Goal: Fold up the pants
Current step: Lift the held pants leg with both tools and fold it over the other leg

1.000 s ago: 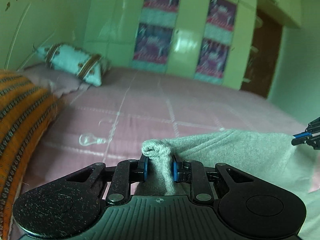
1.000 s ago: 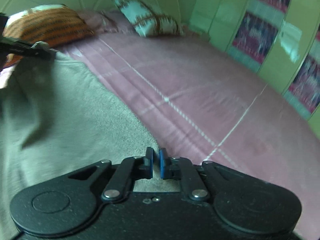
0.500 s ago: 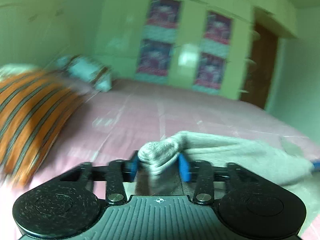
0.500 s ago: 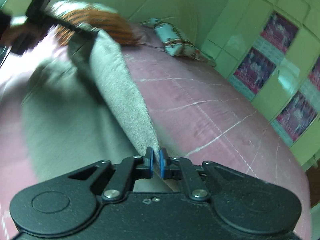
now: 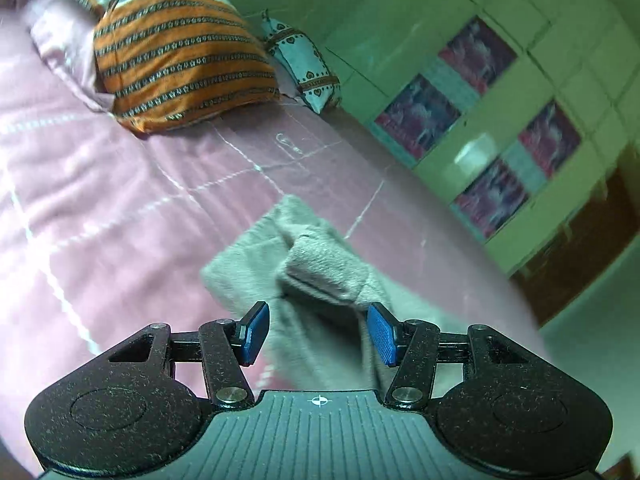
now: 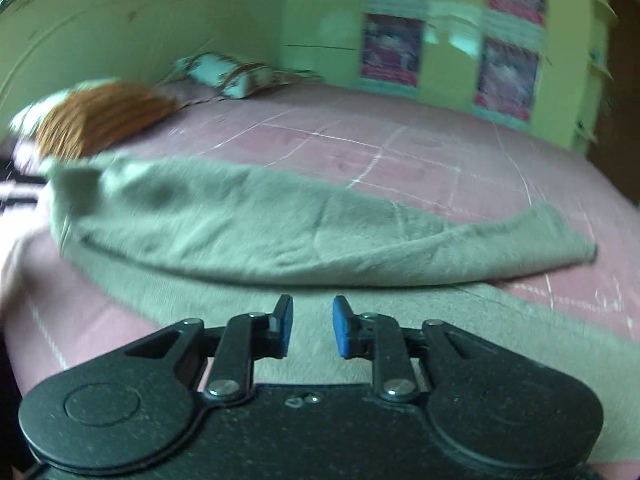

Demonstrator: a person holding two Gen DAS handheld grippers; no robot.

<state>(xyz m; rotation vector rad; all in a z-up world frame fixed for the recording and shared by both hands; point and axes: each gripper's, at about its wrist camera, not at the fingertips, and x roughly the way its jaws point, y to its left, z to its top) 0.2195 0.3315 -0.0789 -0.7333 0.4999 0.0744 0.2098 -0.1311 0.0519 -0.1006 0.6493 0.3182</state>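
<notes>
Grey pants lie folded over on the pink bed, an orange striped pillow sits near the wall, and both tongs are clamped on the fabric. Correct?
Not quite. Both tongs have just been opening: the left tongs and right tongs stand apart, pads off the pants, per both wrist views. The bed and pillow are right.

The left gripper [image 5: 318, 330] points downward, jaws parted after just opening, pads pressing nothing. The right gripper [image 6: 313, 328] likewise has just opened a narrower gap.

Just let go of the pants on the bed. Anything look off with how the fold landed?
Slightly. In the right wrist view the pants lie folded over, but the top layer's right end curls up instead of lying flat. Both grippers have just been opening, gripping nothing.
</notes>
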